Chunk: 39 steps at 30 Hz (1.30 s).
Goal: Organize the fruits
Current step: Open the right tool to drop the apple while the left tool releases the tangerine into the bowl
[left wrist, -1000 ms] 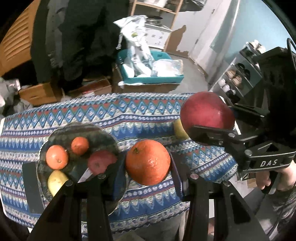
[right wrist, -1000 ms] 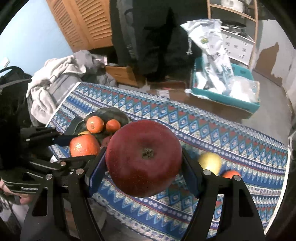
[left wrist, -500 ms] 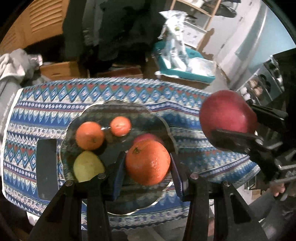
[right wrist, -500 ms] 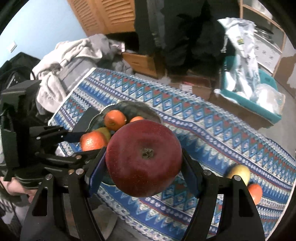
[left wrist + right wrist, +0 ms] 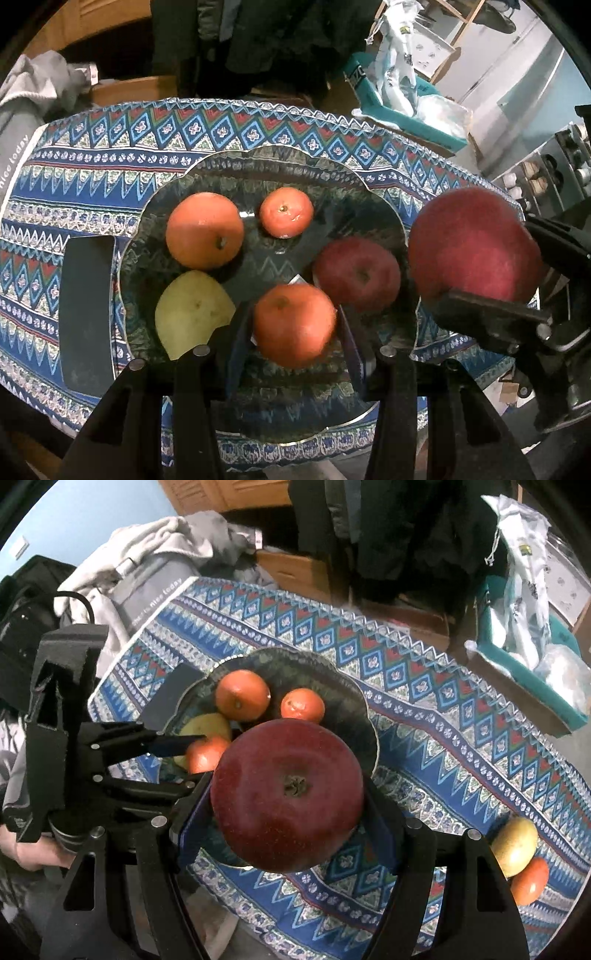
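Observation:
A glass plate (image 5: 332,173) on the patterned cloth holds two oranges (image 5: 204,235), a yellow fruit (image 5: 192,312) and a red apple (image 5: 356,272). My left gripper (image 5: 293,328) is shut on an orange (image 5: 294,325) just above the plate's near side. My right gripper (image 5: 286,801) is shut on a big red apple (image 5: 287,795), held over the plate's right edge (image 5: 364,705). That apple also shows in the left wrist view (image 5: 474,245). A yellow fruit (image 5: 514,841) and an orange fruit (image 5: 530,880) lie on the cloth at the right.
A flat black object (image 5: 86,310) lies left of the plate. Behind the table are cardboard boxes (image 5: 306,572), a teal bin (image 5: 402,114) with bags, clothes (image 5: 140,565) and a shelf.
Both grippers moved left over the plate with their fruit. The left one's orange went from beside the plate to low over its near side.

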### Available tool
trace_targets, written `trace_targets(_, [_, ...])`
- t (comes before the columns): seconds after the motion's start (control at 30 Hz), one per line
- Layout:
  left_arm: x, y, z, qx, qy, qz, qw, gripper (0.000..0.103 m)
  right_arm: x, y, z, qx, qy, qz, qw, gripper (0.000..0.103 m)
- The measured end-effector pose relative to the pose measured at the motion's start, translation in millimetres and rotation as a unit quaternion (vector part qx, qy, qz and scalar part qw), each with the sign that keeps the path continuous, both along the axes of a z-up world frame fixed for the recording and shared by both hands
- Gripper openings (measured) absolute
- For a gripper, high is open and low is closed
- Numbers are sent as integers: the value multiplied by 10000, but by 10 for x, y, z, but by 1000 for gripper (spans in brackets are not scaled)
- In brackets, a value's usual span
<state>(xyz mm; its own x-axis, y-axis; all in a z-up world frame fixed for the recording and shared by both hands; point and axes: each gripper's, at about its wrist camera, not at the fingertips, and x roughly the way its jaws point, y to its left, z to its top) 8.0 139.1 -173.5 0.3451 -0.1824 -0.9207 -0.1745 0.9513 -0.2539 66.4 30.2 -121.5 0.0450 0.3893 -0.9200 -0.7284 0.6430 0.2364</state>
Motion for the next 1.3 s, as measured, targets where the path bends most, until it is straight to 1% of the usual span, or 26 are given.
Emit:
trace_targets(0.13, [38,10,-23,-19,13,-37,10000,47,4,27,-107,-80,115,2,9999,75])
trace_targets(0.33, [-40,116,-94,20,336,43,9994,49,-56,70,-218,-181,207,105,9996,75])
trace_targets(0.4, [-106,173,-80,-49,377,57,9993,49,-97,103,-240,-193,225,166,9994,75])
trace_targets(0.47, [-173,218,-51,50,465,117,9988,51,-147,137,-263,-201,242,236,9992,75])
trace_targets(0.6, [-288,292,64,-36,334,197,9992,56,-284,220,-331,-243,303,406,9984,75])
trace_targets(0.7, [-338,322,115,89,283,245,9993,56,-391,269,-405,-287,373,511,9976,75])
trace_targets(0.83, [-368,330,122,116,308,258,9991,56,-529,325,-504,-379,452,647,9962,75])
trace_targets(1.0, [-373,298,89,168,353,209,9990,56,-578,347,-597,-483,546,665,9951,75])
trace_targets(1.07, [-377,278,88,180,368,185,9990,56,-564,344,-608,-483,554,638,9953,75])
trace_targets(1.1, [-381,272,90,181,365,170,9990,56,-550,333,-593,-419,558,613,9957,74])
trace_targets(1.17, [-382,260,97,199,359,151,9990,56,-525,338,-540,-305,557,569,9964,74])
trace_targets(1.3, [-379,264,108,175,336,177,9991,57,-496,334,-440,-269,444,571,9970,74])
